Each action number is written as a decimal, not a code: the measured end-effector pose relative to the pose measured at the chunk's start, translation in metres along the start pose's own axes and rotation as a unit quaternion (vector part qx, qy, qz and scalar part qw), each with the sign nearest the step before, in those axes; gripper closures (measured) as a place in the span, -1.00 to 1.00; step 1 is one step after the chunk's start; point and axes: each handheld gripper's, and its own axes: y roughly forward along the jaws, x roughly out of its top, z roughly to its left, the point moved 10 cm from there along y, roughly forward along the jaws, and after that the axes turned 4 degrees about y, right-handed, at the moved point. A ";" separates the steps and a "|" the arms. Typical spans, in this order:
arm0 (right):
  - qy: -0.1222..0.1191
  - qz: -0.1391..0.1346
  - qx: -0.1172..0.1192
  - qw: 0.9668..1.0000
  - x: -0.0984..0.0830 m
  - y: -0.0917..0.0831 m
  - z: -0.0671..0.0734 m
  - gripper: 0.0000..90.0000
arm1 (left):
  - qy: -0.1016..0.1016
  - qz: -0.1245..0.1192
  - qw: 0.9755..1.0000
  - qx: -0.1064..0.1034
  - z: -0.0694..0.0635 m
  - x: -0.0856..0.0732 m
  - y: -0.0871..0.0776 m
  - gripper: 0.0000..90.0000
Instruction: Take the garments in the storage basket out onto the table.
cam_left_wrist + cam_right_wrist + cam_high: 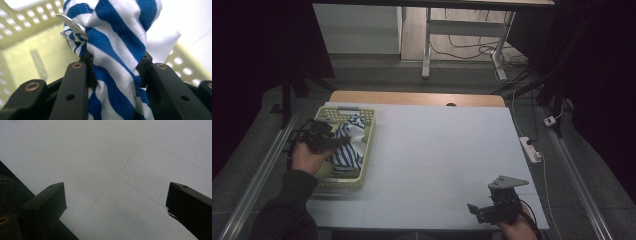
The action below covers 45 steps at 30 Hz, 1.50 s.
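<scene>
A blue and white striped cloth (349, 142) lies bunched in a pale yellow perforated basket (368, 145) at the table's left. My left gripper (343, 142) reaches over the basket and is shut on the cloth (117, 52), which bulges up between its jaws. A small white tag (68, 23) hangs from the fabric, and the basket wall (22, 22) stands behind it. My right gripper (478, 211) rests near the front right edge of the table, open, with bare white surface between its fingers (45, 207).
The white table top (442, 150) stretches between the two grippers. A power strip (530, 149) and cables lie on the floor at the right. A wooden strip (417, 98) borders the table's far edge. Metal rails run along both sides.
</scene>
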 end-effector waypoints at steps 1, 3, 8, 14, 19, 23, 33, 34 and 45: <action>0.000 0.000 0.000 1.000 0.000 0.000 0.000 -0.94 | -0.002 -0.011 1.000 -0.002 0.000 0.003 -0.004 0.42; 0.000 0.000 0.000 1.000 0.000 0.000 0.000 -0.94 | -0.005 -0.029 0.999 -0.012 -0.001 0.008 -0.010 0.42; -0.001 -0.001 0.000 1.000 0.000 0.000 0.000 -0.94 | -0.010 -0.061 0.998 -0.025 -0.003 0.018 -0.024 0.41; -0.001 -0.001 0.000 1.000 0.000 0.000 0.000 -0.94 | -0.004 -0.093 0.995 -0.035 -0.010 0.032 -0.040 0.41; 0.000 -0.002 0.001 1.000 0.000 0.000 0.000 -0.95 | -0.005 -0.120 0.991 -0.049 -0.018 0.044 -0.052 0.41; 0.000 -0.002 0.001 1.000 0.000 0.000 0.000 -0.94 | -0.001 -0.137 0.989 -0.061 -0.027 0.053 -0.061 0.41; 0.000 -0.002 0.001 1.000 0.000 0.000 0.000 -0.95 | 0.024 -0.161 0.983 -0.079 -0.055 0.073 -0.073 0.41; 0.000 -0.002 0.001 1.000 0.000 0.000 0.000 -0.94 | 0.026 -0.163 0.983 -0.081 -0.058 0.074 -0.074 0.41; 0.000 -0.002 0.000 1.000 0.000 0.000 0.000 -0.94 | 0.054 -0.177 0.976 -0.110 -0.093 0.092 -0.078 0.40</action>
